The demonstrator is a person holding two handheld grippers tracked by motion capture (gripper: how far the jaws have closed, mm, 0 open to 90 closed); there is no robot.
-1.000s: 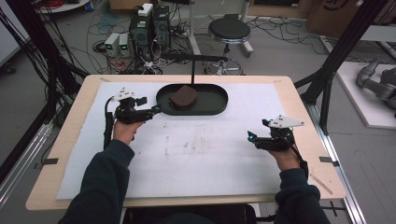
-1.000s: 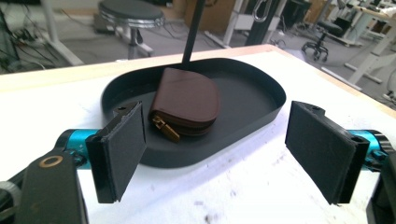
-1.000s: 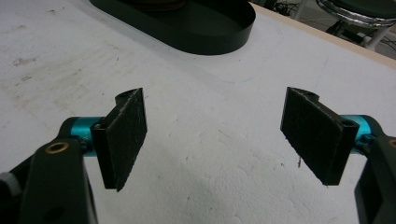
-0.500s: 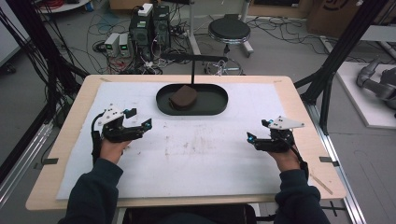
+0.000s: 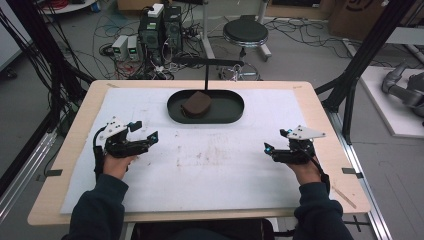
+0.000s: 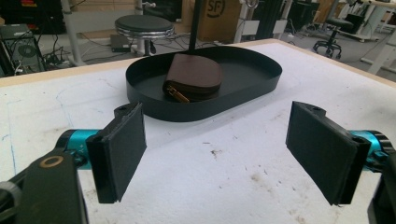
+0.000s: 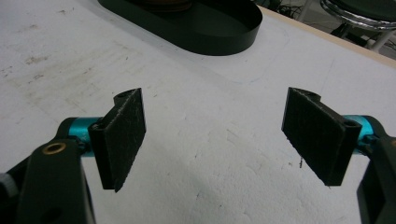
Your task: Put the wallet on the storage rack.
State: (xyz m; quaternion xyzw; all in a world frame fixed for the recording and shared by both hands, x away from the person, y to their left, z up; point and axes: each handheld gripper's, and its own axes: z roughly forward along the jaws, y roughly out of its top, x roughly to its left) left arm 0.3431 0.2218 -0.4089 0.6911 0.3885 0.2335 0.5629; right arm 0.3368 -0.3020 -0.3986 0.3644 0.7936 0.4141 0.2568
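Grippers: left gripper (image 5: 146,131) jaws wide apart, empty; right gripper (image 5: 275,140) likewise | brown leather coin pouch (image 5: 196,104) lies inside black oval metal tray (image 5: 230,115), well apart from both

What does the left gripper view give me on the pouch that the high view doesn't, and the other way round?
Left gripper view alone: the gold zipper pull at the near edge of the brown pouch, seen between the wide-open left tongs.

High view alone: both hands, with the right tongs open over the white mat, and the black stand rising behind the tray.

Both: the pouch lying inside the black oval tray, left of its middle, untouched by either gripper.
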